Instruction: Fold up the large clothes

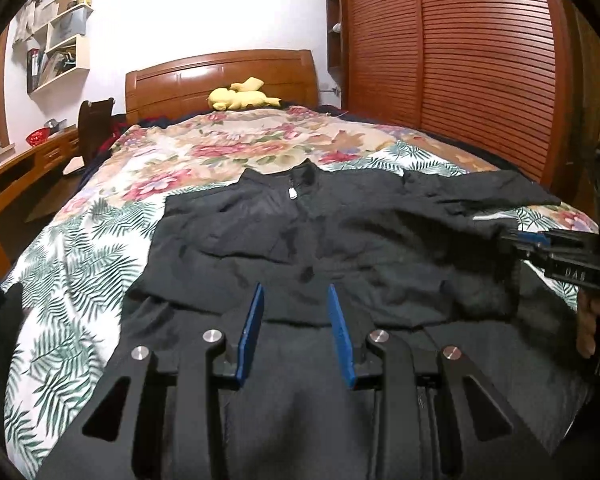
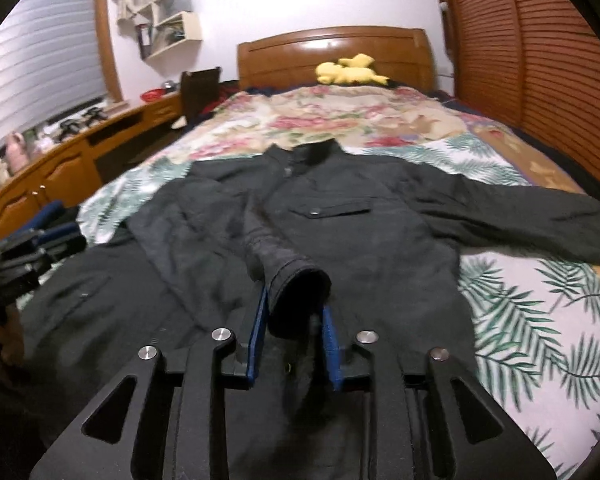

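A large black jacket (image 1: 320, 240) lies front up on the floral bedspread (image 1: 100, 248), collar toward the headboard. My left gripper (image 1: 298, 300) is open and empty above the jacket's lower middle. My right gripper (image 2: 294, 312) holds the cuff of the left sleeve (image 2: 296, 280) between its blue pads, with the sleeve folded across the jacket (image 2: 380, 240) front. The other sleeve (image 2: 540, 220) lies stretched out to the right. The right gripper also shows at the right edge of the left wrist view (image 1: 548, 248).
A yellow plush toy (image 1: 240, 94) lies by the wooden headboard (image 1: 220, 76). A wooden louvred wardrobe (image 1: 480, 72) stands right of the bed. A wooden desk (image 2: 60, 160) and a dark chair (image 2: 200, 92) stand on the left. More dark cloth (image 2: 80, 300) lies at the bed's near left.
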Demonstrator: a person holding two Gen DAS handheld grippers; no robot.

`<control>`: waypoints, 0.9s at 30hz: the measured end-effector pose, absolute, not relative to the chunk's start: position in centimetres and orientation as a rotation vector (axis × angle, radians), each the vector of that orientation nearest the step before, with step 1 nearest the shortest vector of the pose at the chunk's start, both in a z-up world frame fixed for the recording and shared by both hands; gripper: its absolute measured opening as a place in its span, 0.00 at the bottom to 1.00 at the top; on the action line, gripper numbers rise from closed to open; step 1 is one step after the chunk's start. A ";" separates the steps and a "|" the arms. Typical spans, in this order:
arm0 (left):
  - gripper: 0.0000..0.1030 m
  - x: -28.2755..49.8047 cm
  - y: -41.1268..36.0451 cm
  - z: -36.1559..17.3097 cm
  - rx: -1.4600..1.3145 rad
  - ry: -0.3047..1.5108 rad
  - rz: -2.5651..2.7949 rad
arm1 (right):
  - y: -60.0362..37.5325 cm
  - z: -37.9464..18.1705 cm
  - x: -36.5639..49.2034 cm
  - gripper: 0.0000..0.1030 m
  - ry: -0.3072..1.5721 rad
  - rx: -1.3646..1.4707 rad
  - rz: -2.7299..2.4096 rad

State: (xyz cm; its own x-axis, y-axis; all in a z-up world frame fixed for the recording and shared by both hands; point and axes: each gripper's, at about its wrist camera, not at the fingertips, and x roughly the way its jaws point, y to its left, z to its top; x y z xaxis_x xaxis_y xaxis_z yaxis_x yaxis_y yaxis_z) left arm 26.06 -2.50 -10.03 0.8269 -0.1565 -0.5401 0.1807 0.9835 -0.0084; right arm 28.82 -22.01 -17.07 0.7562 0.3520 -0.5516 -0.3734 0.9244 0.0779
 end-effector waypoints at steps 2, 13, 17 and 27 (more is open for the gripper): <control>0.31 26.8 -2.8 -10.2 0.042 0.568 -0.190 | -22.4 -16.9 29.0 0.35 0.585 -0.057 0.352; 0.31 28.5 -3.9 -12.7 0.039 0.580 -0.232 | -22.1 -18.4 29.7 0.47 0.620 -0.090 0.389; 0.31 28.3 -3.9 -13.5 0.035 0.579 -0.239 | -21.7 -20.1 30.6 0.47 0.682 -0.100 0.392; 0.31 28.2 -3.9 -13.8 0.035 0.560 -0.241 | -21.7 -21.0 31.1 0.47 0.735 -0.096 0.382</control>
State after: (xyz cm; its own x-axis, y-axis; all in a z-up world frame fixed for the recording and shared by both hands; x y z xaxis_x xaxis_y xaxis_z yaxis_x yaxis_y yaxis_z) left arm 28.18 -3.89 -13.81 0.8200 -0.2169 -0.5297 0.2360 0.9712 -0.0324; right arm 31.08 -21.71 -20.96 0.6763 0.3062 -0.6700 -0.3729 0.9267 0.0471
